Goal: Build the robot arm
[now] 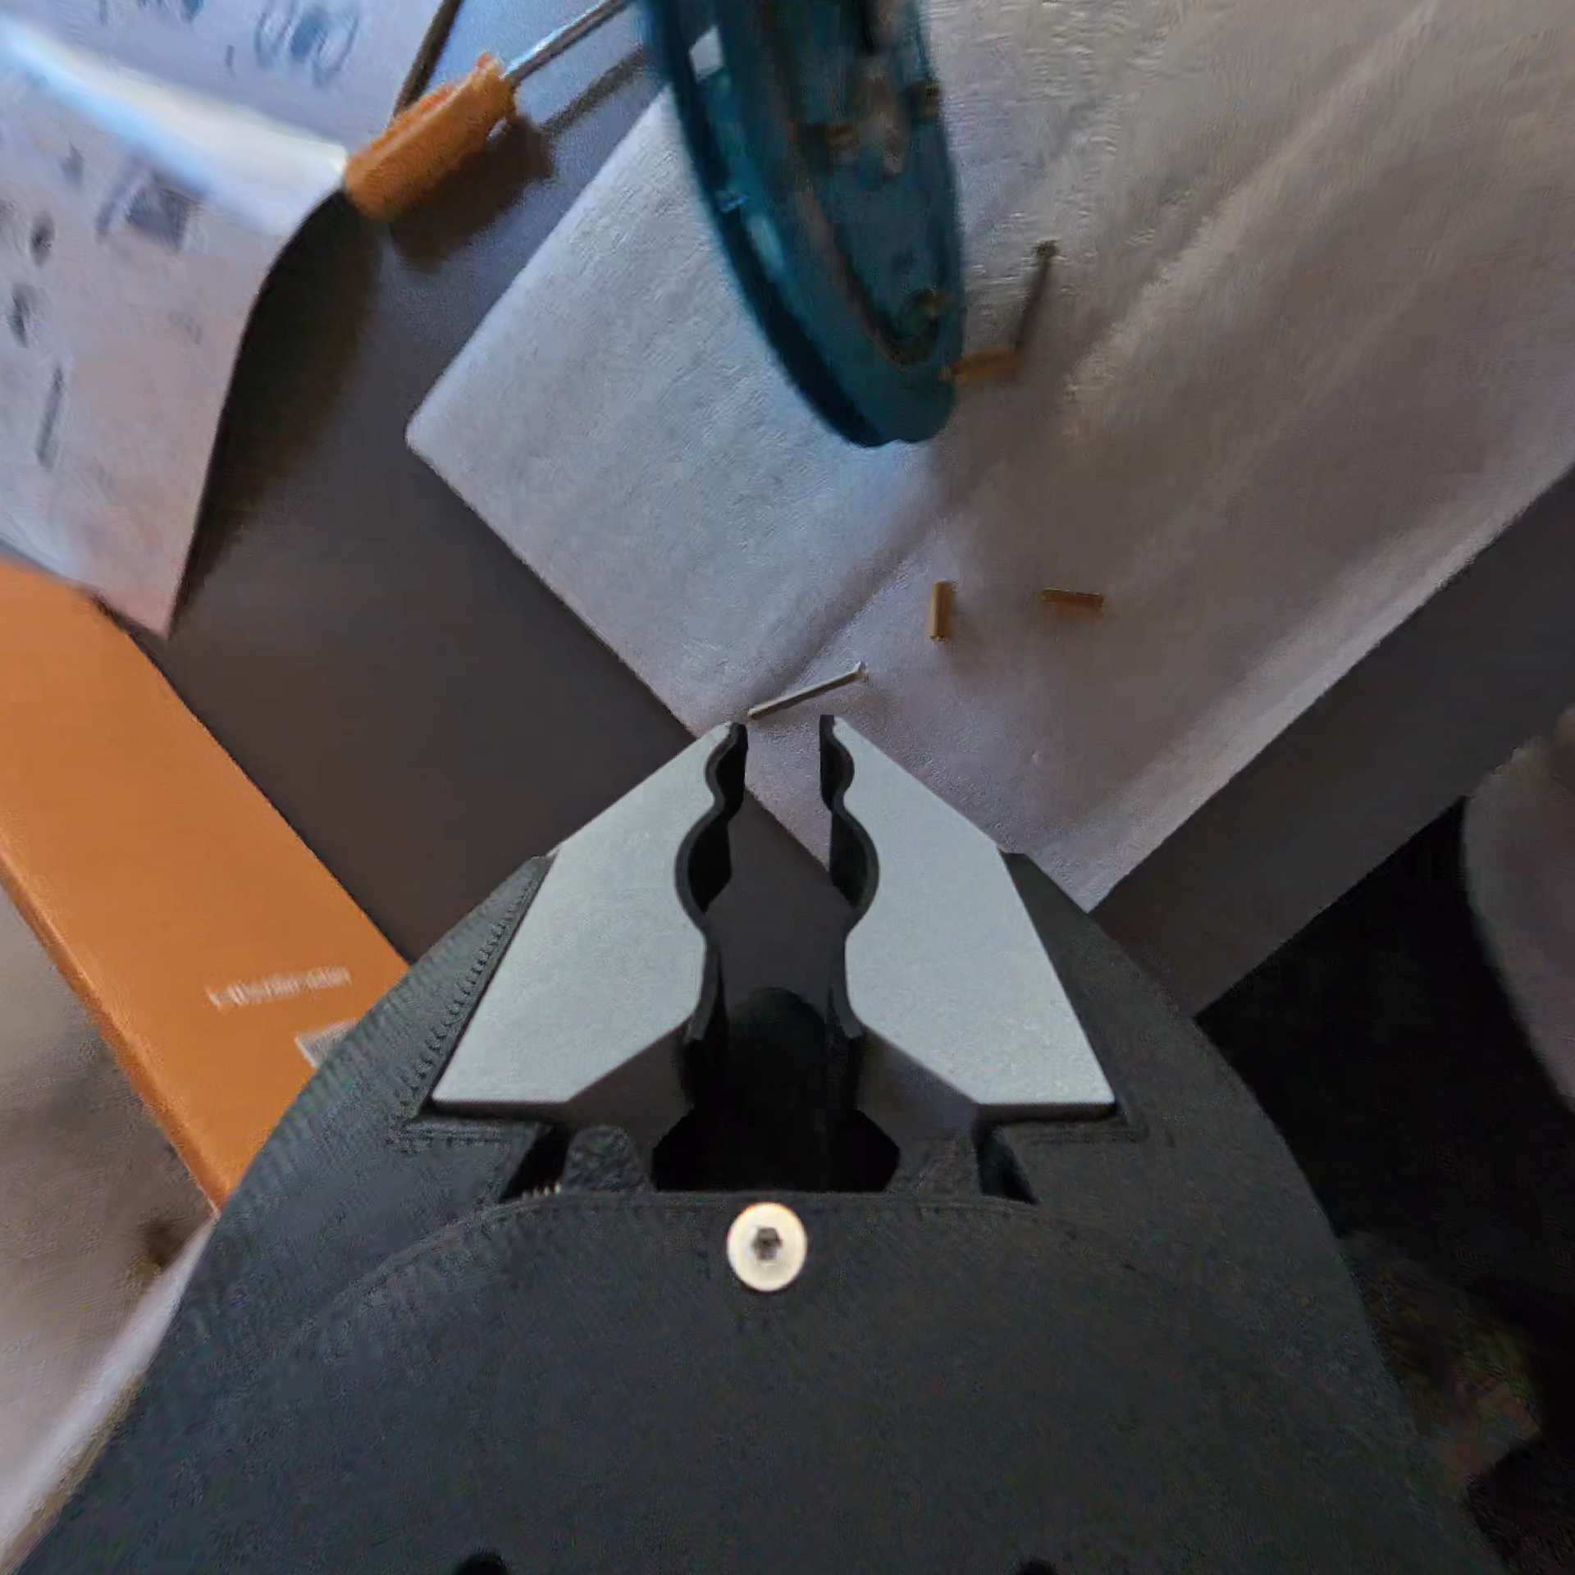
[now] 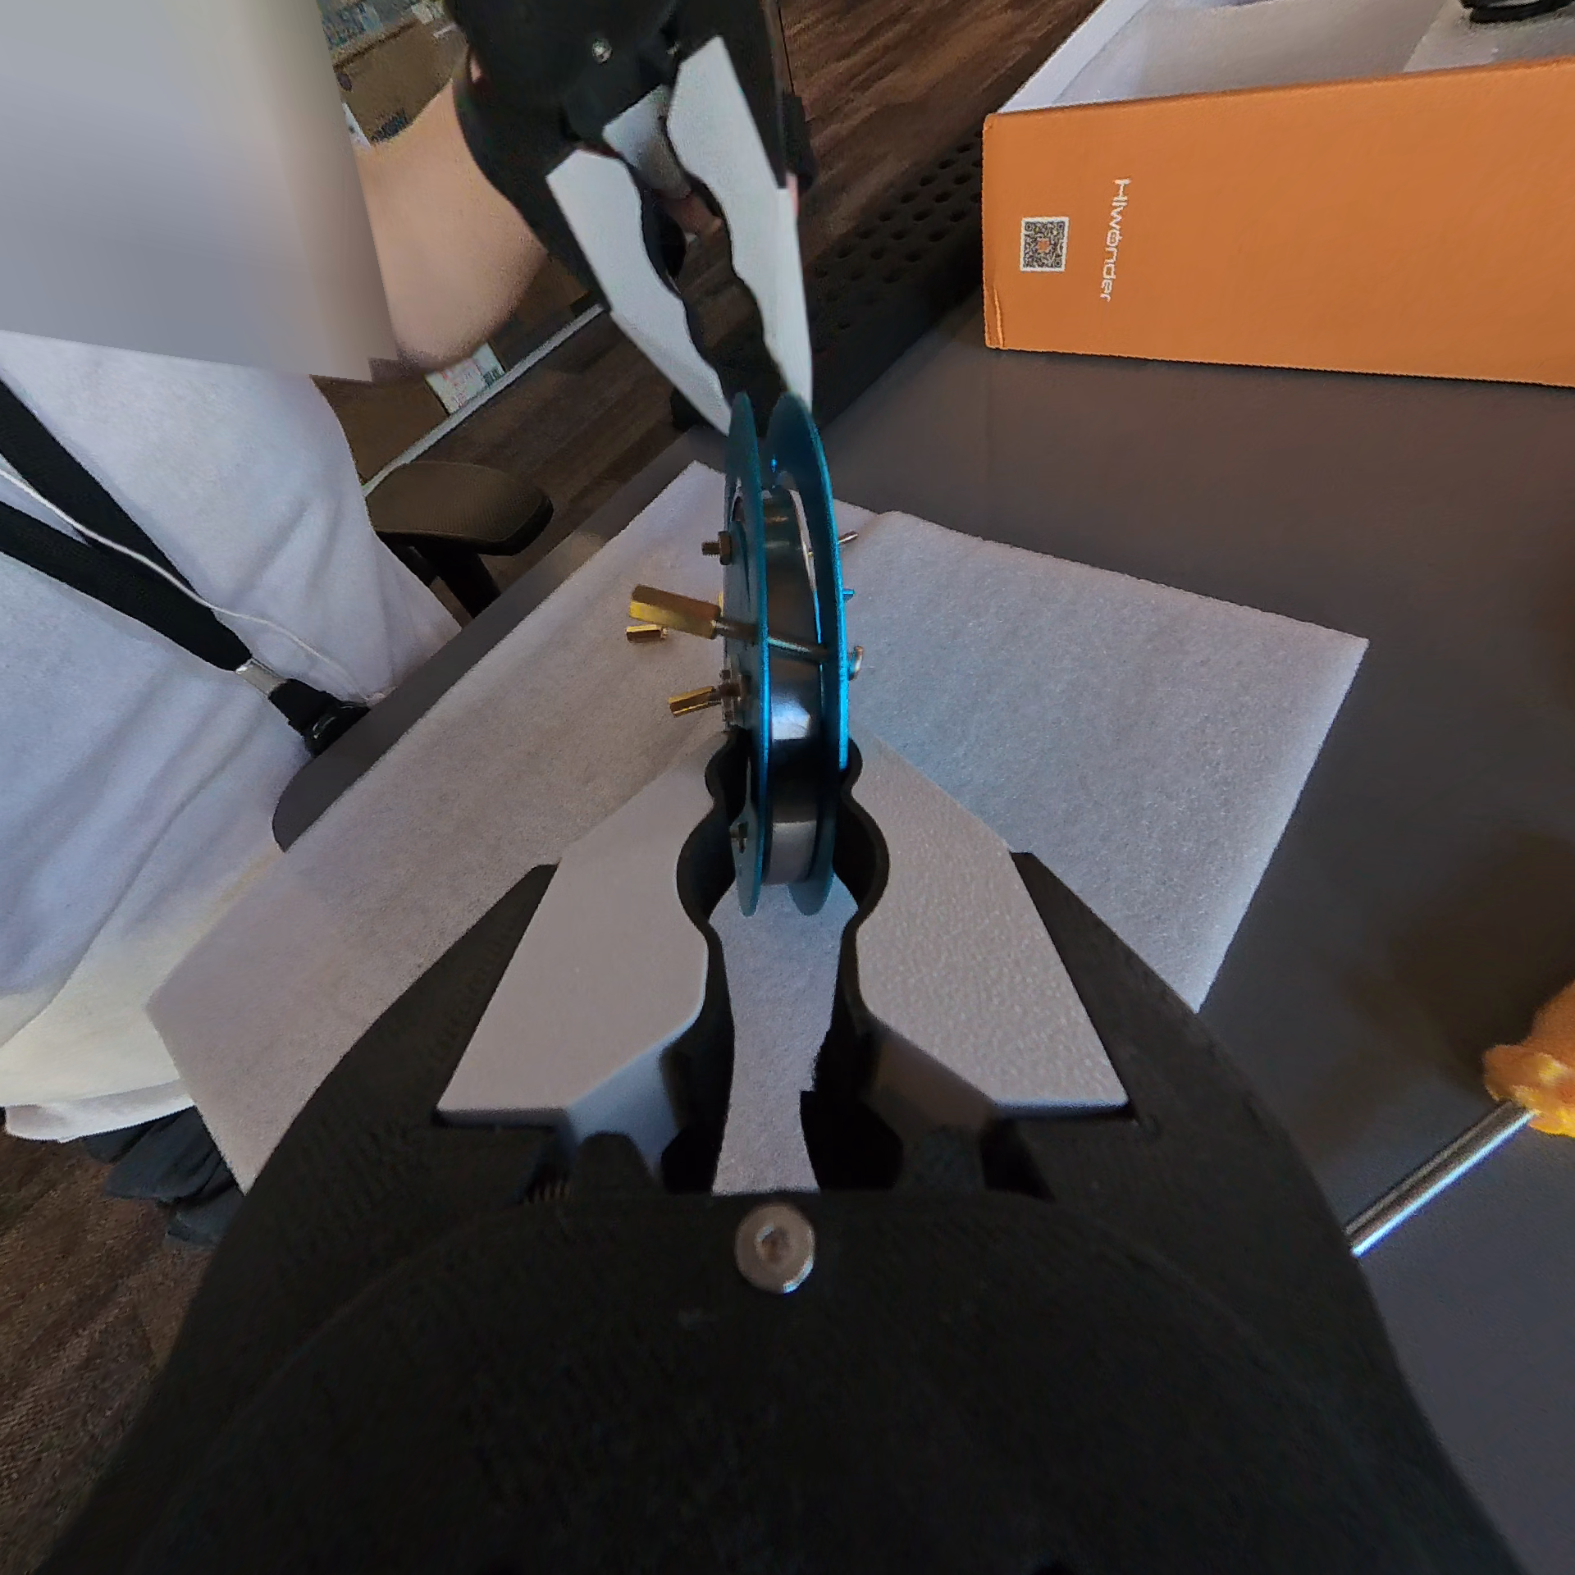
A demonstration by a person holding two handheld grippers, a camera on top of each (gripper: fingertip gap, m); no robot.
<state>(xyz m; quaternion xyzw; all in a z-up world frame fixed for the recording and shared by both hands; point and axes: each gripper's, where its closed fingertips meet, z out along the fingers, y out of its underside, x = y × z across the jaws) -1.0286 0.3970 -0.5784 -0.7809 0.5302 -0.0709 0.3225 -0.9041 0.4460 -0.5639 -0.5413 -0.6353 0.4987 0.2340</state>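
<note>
My right gripper (image 2: 788, 750) is shut on the lower rim of a blue disc assembly (image 2: 801, 554), two blue plates with a metal ring between. It holds the assembly upright and edge-on over a white foam sheet (image 2: 1065, 682). Brass standoffs (image 2: 673, 607) stick out of its left face. My left gripper (image 1: 782, 724) is narrowly open and empty, low over the foam sheet (image 1: 639, 469). A thin steel screw (image 1: 805, 690) lies just ahead of its tips. Two loose brass standoffs (image 1: 940, 611) lie beyond. The blue assembly (image 1: 767, 213) hangs farther off.
An orange box (image 2: 1278, 213) stands at the back of the dark grey table (image 2: 1193, 477). An orange-handled screwdriver (image 1: 435, 141) lies on the table and also shows in the right wrist view (image 2: 1534, 1082). A printed paper sheet (image 1: 102, 256) lies nearby. A person in a white shirt (image 2: 170, 597) is at the left. Spacing between my two grippers at the tips: around 15 centimeters. The thin steel screw (image 1: 805, 690) sits 4 centimeters or so from the ends of my left fingers.
</note>
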